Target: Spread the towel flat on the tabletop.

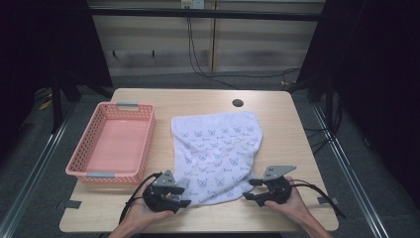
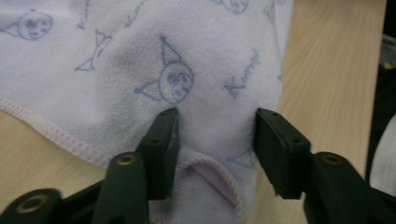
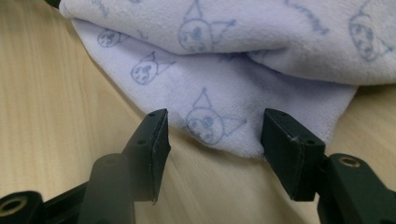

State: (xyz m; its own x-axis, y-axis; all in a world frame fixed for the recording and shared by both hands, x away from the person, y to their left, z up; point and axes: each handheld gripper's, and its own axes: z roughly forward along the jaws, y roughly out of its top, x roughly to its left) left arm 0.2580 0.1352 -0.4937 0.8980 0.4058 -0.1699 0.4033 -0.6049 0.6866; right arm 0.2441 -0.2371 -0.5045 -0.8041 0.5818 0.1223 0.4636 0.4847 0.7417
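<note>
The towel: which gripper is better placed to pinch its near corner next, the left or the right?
Probably the left. The left gripper already has its open fingers around a fold of the towel. The right gripper is open too, but the towel's edge lies just ahead of its fingers, with table between them.

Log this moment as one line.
left tongs: open, at towel near-left corner | right tongs: open, at near-right corner | towel: flat on table | basket: empty

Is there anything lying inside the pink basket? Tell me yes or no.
No: in the high view the pink basket shows only its bare floor, and the printed towel lies beside it on the table.
</note>
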